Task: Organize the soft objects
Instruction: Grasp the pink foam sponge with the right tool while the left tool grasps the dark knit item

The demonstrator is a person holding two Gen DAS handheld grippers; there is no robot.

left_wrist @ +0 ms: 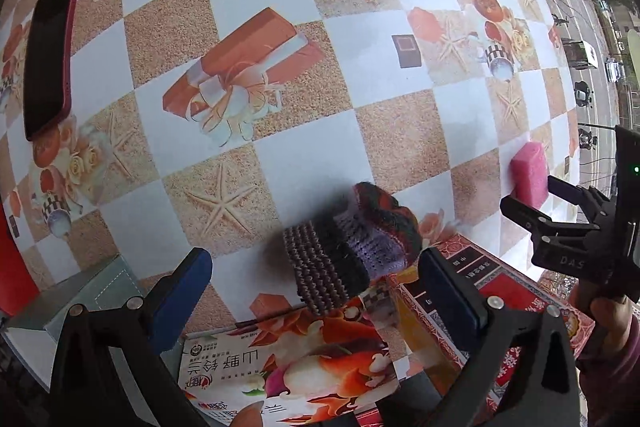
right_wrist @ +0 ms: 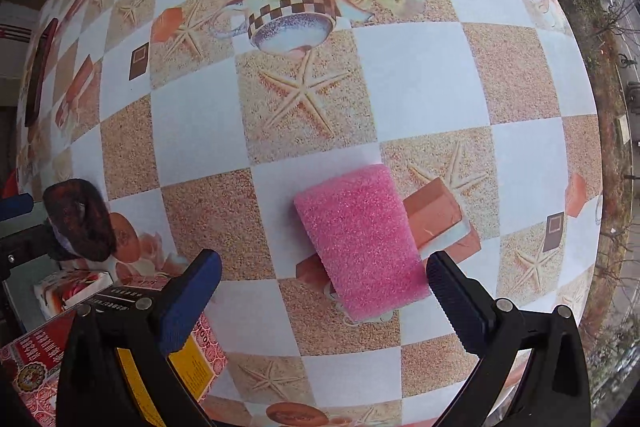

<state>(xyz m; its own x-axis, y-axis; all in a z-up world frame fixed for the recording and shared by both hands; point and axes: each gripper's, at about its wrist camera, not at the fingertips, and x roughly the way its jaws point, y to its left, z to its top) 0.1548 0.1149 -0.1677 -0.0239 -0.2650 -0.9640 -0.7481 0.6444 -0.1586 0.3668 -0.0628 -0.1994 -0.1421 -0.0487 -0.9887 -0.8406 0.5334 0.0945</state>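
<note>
A striped knitted sock [left_wrist: 352, 243] in brown, black, purple and red lies across the edge of two boxes. It sits between the blue pads of my left gripper [left_wrist: 322, 281], which is open, and close to the right-hand pad [left_wrist: 448, 283]. A pink sponge [right_wrist: 360, 239] rests flat on the checkered tablecloth [right_wrist: 420, 75]. My right gripper [right_wrist: 324, 301] is open around the sponge's near end, and its right pad [right_wrist: 456, 303] is almost touching the sponge. The left wrist view shows the sponge [left_wrist: 530, 163] at the far right with the right gripper [left_wrist: 536, 201] at it.
A floral box [left_wrist: 288, 359] and a red patterned box [left_wrist: 500, 291] lie under my left gripper, and the red box [right_wrist: 40, 359] also shows at the lower left of the right wrist view. A dark phone [left_wrist: 48, 55] in a red case lies far left. The table's edge [left_wrist: 576, 107] runs along the right.
</note>
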